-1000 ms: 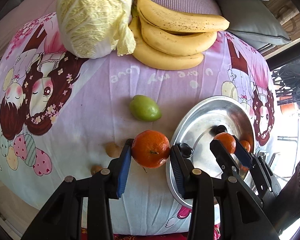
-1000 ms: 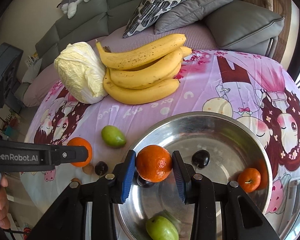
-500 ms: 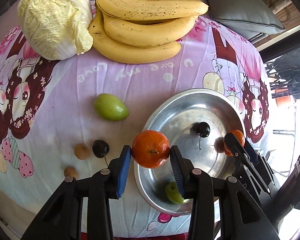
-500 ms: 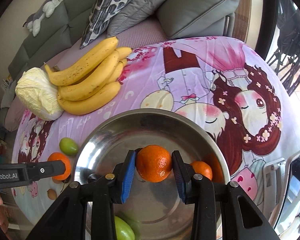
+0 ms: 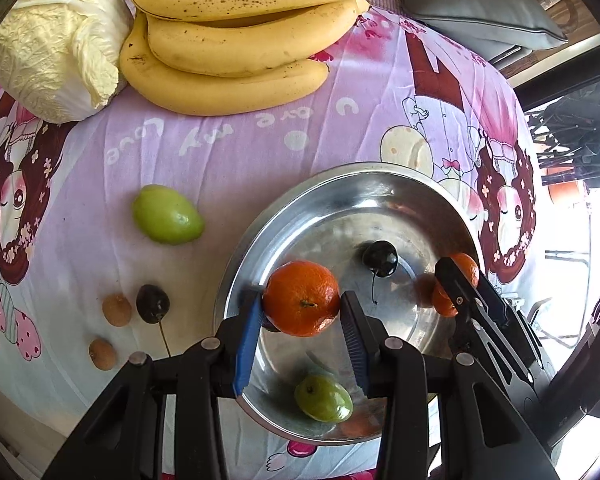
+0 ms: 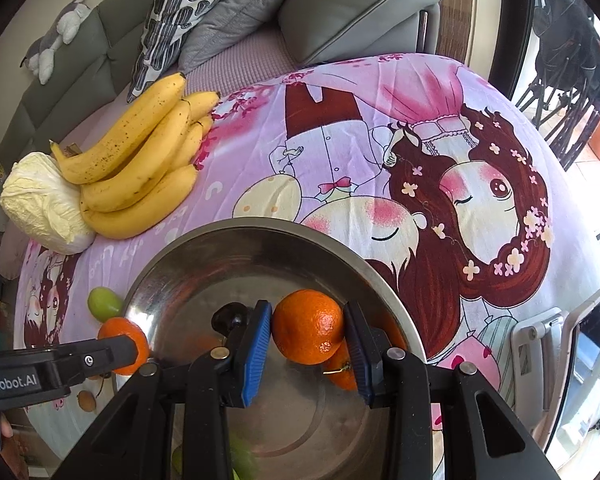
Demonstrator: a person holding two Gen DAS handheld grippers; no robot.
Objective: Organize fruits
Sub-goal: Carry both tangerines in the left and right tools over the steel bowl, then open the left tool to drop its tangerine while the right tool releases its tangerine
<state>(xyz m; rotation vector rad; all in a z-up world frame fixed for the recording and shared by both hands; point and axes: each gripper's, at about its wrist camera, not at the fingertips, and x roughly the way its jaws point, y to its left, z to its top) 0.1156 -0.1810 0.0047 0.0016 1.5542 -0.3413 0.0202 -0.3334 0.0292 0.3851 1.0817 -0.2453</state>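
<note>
Steel bowl (image 5: 236, 280) now under both grippers, a second ago only the right

Left gripper (image 5: 300, 316) clamped on a tangerine (image 5: 302, 298), carried in over the bowl's near edge

Right gripper (image 6: 308, 332) grips its own tangerine (image 6: 308, 326) low over another tangerine (image 6: 342, 370) in the bowl; releases look next

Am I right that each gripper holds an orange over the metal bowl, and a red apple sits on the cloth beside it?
Not quite: the fruit on the cloth beside the metal bowl is green, as the left wrist view shows. Each gripper does hold an orange.
</note>
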